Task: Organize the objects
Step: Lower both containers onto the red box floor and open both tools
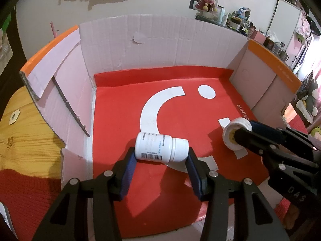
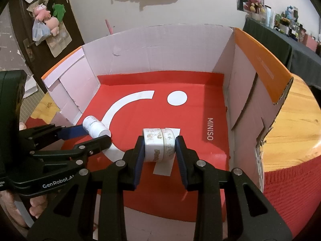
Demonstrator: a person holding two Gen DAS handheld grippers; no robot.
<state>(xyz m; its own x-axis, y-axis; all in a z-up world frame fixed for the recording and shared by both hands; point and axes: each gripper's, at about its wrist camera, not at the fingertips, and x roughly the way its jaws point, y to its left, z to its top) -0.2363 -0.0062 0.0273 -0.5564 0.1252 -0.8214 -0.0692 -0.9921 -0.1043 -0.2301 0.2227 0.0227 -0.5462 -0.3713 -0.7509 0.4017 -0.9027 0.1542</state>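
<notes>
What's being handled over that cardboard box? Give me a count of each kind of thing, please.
White pill bottle: 1, held sideways in the left tool
White round jar: 1, held sideways in the right tool
Cardboard box with a red liner: 1
Total: 3

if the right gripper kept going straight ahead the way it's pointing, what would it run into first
Nothing stands ahead of the right gripper, shut on the white jar. It would likely meet the box's back wall, or the red floor first; depth is unclear.
</notes>
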